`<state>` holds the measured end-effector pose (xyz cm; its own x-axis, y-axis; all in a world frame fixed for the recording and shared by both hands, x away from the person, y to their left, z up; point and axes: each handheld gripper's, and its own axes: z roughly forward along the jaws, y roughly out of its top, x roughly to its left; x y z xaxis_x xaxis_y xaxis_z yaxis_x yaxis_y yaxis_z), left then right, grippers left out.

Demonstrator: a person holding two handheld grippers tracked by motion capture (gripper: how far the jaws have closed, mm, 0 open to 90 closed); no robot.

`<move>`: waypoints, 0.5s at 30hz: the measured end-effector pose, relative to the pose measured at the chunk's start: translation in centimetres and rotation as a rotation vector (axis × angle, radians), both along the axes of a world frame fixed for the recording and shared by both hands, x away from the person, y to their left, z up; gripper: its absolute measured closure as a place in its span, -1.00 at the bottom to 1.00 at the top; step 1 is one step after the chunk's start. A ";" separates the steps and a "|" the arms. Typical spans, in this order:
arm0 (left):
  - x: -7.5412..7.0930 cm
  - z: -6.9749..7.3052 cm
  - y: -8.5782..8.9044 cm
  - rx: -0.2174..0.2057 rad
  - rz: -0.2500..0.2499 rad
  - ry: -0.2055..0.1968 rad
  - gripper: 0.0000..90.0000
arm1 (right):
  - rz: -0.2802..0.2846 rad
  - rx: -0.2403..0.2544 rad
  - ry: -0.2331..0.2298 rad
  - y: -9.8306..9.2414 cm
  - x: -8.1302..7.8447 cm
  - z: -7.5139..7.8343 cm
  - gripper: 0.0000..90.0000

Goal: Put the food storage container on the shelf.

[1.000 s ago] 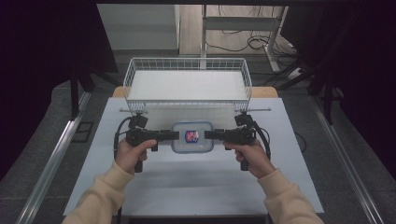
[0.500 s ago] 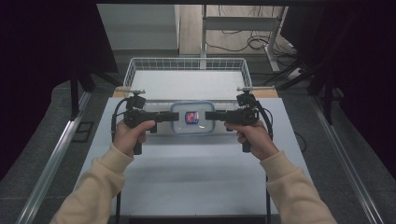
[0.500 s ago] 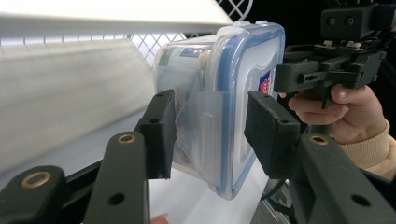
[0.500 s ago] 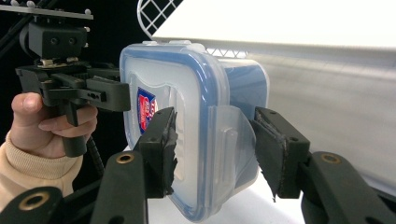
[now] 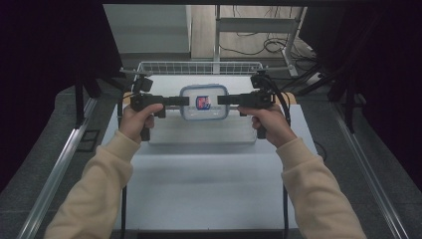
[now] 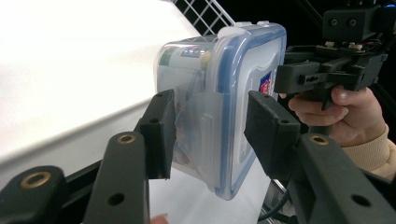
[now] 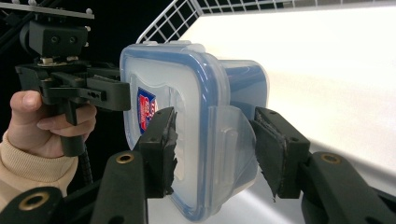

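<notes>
Main risk: the box (image 5: pixel 204 102) drops or tips. It is carried in the air between the two grippers, each biting only a small side latch flap, not the body. The flaps are thin clear plastic and hinge; if one swings open or slides off a pad, that end falls. In the right gripper view the pads (image 7: pixel 164 140) look torn and ragged, so grip there may be weak. Uneven hand height or the hands drifting apart would twist the box and peel a flap out. Judgement only, nothing has slipped.

Second risk: catching the wire basket (image 5: pixel 199 67). The box hangs over the far edge of the counter (image 5: pixel 209 164), above the basket's white floor and near its front rim. Lowering without clearing the rim could knock the box loose.

Left gripper (image 5: pixel 181 101): jaws narrowed on the box's left-side flap; in the left gripper view one pad sits on the base side and one on the lid side, blue-rimmed lid between. Holding the box.

Right gripper (image 5: pixel 225 99): same on the opposite flap, jaws narrowed around it, lid face with the red-blue label just past one pad. Holding the box.

Box lies level between the two, lid up in the high view, gripper tips touching its left and right sides. Contents inside are visible but too blurred to name.
</notes>
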<state>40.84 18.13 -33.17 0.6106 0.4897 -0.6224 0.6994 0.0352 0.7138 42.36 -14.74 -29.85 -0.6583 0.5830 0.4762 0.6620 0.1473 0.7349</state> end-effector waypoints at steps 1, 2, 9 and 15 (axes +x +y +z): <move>0.5 0.1 0.1 -0.003 -0.002 0.004 0.19 | 0.000 0.001 0.003 0.1 0.4 0.2 0.14; 0.9 0.2 0.2 -0.004 -0.001 0.007 0.19 | -0.002 0.001 0.001 0.2 0.8 0.3 0.14; 3.4 1.0 0.6 0.016 0.008 -0.001 0.19 | 0.004 0.016 0.012 0.6 3.7 0.7 0.13; 5.1 1.0 0.8 0.020 0.023 0.019 0.19 | -0.009 0.029 0.025 1.0 5.7 0.5 0.11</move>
